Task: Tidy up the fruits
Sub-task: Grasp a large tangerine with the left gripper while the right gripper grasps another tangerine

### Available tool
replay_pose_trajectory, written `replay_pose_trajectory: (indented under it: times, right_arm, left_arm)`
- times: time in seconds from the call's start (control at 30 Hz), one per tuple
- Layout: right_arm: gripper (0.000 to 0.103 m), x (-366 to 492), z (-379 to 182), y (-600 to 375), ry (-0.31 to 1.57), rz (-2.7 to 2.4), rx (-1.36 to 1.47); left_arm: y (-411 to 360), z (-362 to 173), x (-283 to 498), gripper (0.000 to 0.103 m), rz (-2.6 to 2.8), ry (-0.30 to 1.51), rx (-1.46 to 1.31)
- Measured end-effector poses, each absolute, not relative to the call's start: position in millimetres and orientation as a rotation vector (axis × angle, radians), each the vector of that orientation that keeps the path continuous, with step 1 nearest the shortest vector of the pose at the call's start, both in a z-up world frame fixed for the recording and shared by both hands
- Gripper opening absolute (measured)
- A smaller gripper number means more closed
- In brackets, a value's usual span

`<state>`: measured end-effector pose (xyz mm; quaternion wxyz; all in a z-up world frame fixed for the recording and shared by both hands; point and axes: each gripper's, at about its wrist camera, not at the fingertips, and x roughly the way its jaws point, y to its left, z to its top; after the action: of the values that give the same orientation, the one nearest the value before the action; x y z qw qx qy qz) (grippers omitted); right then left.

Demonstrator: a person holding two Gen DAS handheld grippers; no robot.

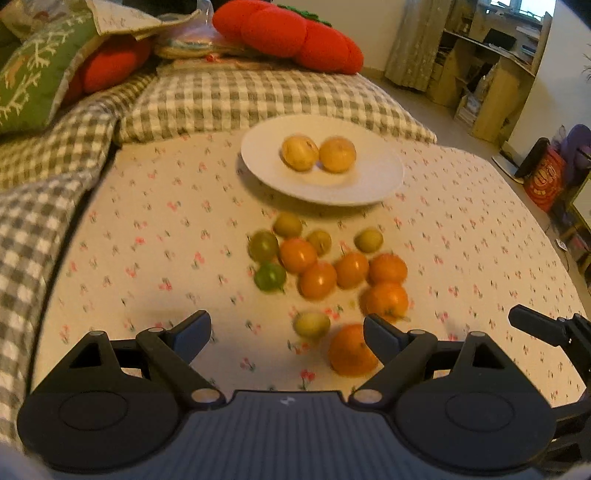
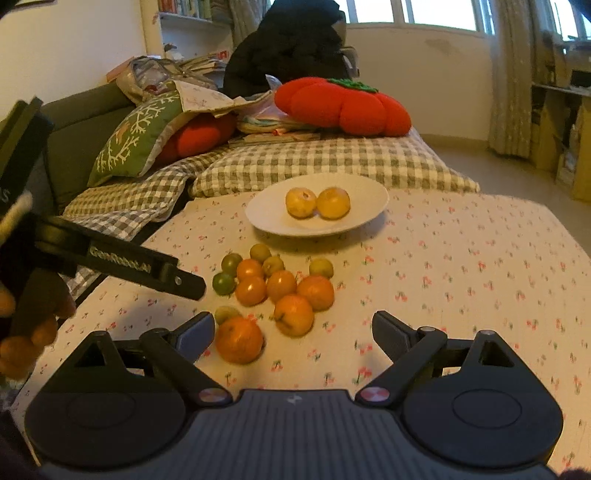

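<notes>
Orange fruit (image 1: 352, 350) is lying on the floral cloth at 1 o'clock just ahead of the left gripper (image 1: 286, 332), nearer it than the right gripper (image 2: 293, 332), both gaping wide, empty.

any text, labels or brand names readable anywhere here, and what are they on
"GenRobot.AI": white lettering on the arm of the left claw, seen from the right wrist view; the last letters are soft.
Red bag by the wall: a printed design, too blurred to read.
Books on the shelf: spines too small to read.
</notes>
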<state>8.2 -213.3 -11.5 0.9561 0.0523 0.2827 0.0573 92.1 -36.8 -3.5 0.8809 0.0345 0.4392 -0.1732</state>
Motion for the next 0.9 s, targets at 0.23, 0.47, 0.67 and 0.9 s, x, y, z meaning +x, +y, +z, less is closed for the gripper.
replay_pose_trajectory:
  times: [0.23,0.47,0.67,0.9]
  right_arm:
    - [0.091,-0.2,-26.9,-220.9,0.625,0.064,0.127]
    - [0.091,-2.4,-35.8,-240.0,0.649,0.01,0.177]
    - [0.088,2.9,-39.7,-244.1,0.663,-0.008,0.211]
    - [0.077,15.9,-43.6,-244.0,0.673,-0.025,0.211]
  left_arm:
    - [-44.2,-21.4,75.1,0.088,-0.366,0.932,0.025]
    - [-56.7,-39.0,70.3,0.088,-0.382,0.936,0.053]
    - [-60.3,-47.4,72.2,0.086,-0.399,0.917,0.093]
    - [-64.0,-60.1,72.6,0.063,-0.458,0.903,0.119]
